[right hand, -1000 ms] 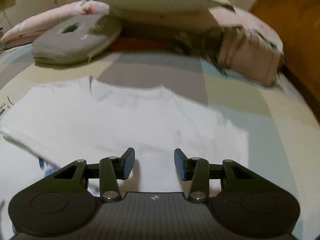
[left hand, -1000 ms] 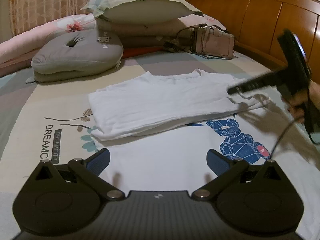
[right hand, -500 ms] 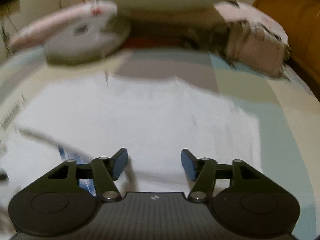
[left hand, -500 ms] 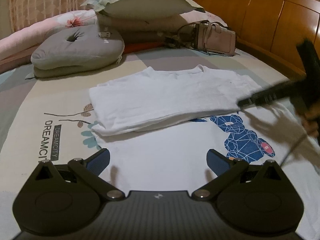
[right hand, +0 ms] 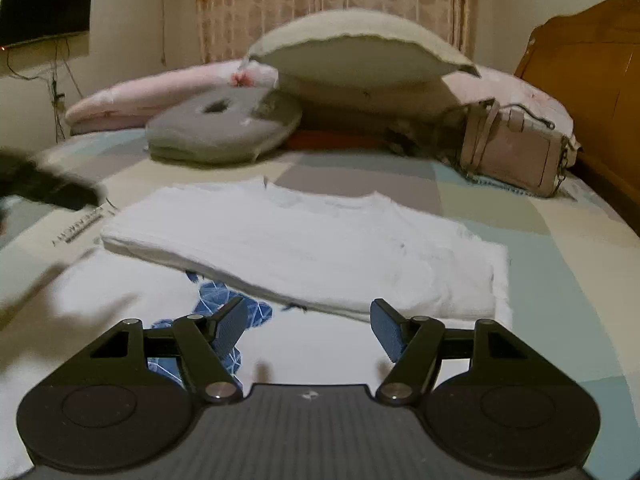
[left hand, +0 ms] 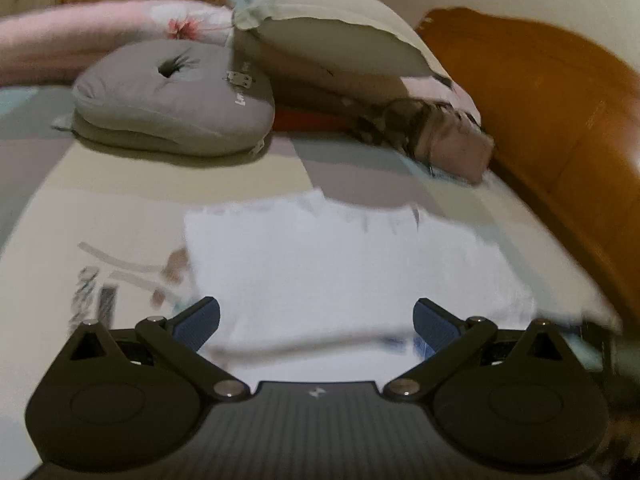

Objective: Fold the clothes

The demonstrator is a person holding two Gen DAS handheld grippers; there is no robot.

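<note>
The white T-shirt (left hand: 352,264) lies flat on the patchwork bedsheet (left hand: 120,204), its upper part folded down over the lower. From the left wrist view the picture is smeared by motion, yet the left gripper (left hand: 316,322) plainly hangs over the near part of the shirt with its blue pads far apart and nothing between them. Beyond the shirt sit a grey round cushion (left hand: 172,96) with a dimple in its middle, a pale pillow (left hand: 320,28) stacked on pink bedding, and a pink handbag (left hand: 452,140) lying beside the wooden headboard (left hand: 560,120).

From the right wrist view the T-shirt (right hand: 320,240) is sharper: the folded layer makes a thick white band across the bed, and below its near edge a blue geometric print (right hand: 224,304) shows on the layer underneath. The right gripper (right hand: 306,326) is just above the lower layer, its jaws opening, with only bare cloth under the gap and no fabric pinched. The left pad overlaps the print. At the far left edge a dark blurred shape, which I cannot make out, reaches in over the sheet. Behind stand the cushion (right hand: 224,124), the pillow (right hand: 360,60), the handbag (right hand: 516,148), a patterned curtain (right hand: 332,4) and a dark wall screen (right hand: 44,10).
</note>
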